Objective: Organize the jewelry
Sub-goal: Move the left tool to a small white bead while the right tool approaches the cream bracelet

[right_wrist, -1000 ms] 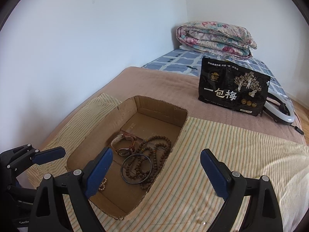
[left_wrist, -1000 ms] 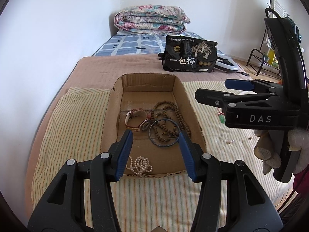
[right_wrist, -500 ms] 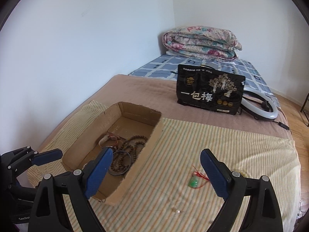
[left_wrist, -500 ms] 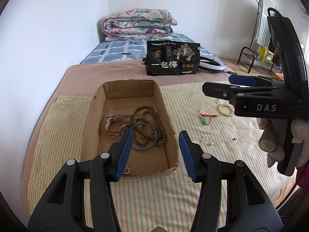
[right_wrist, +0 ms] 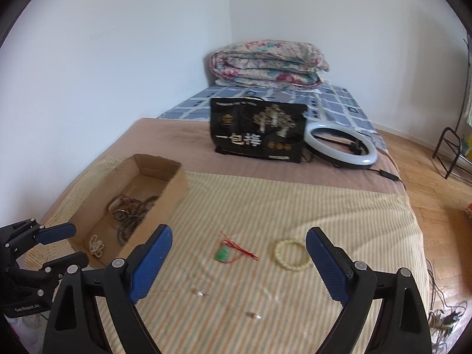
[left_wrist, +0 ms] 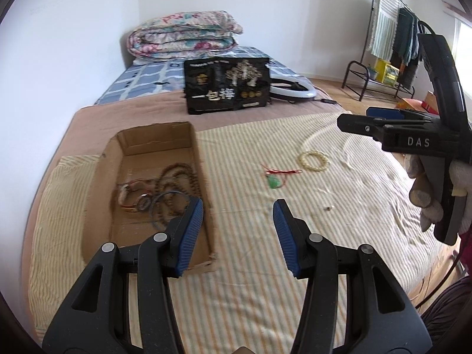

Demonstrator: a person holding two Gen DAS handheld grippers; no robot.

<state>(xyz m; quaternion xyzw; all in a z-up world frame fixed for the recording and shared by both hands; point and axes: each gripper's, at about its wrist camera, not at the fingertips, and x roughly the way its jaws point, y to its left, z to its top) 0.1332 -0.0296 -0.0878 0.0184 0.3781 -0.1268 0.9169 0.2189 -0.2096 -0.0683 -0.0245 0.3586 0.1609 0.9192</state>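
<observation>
Two gaping, empty tools — right hand-held gripper (left_wrist: 383,121) marked "DAS", left hand-held gripper (right_wrist: 56,246) "GenRobot.AI".

Green pendant (right_wrist: 223,254) on red cord, pale bead bracelet (right_wrist: 291,255) nearby, possibly apart

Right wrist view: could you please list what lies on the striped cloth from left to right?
Brown cardboard box → green pendant on a red cord → cream beaded bracelet.

White walls (right_wrist: 118,59), bed (right_wrist: 165,135) in the corner — folded floral quilt (right_wrist: 268,62), wooden floor (right_wrist: 436,177), clothes rack (left_wrist: 389,38)
</observation>
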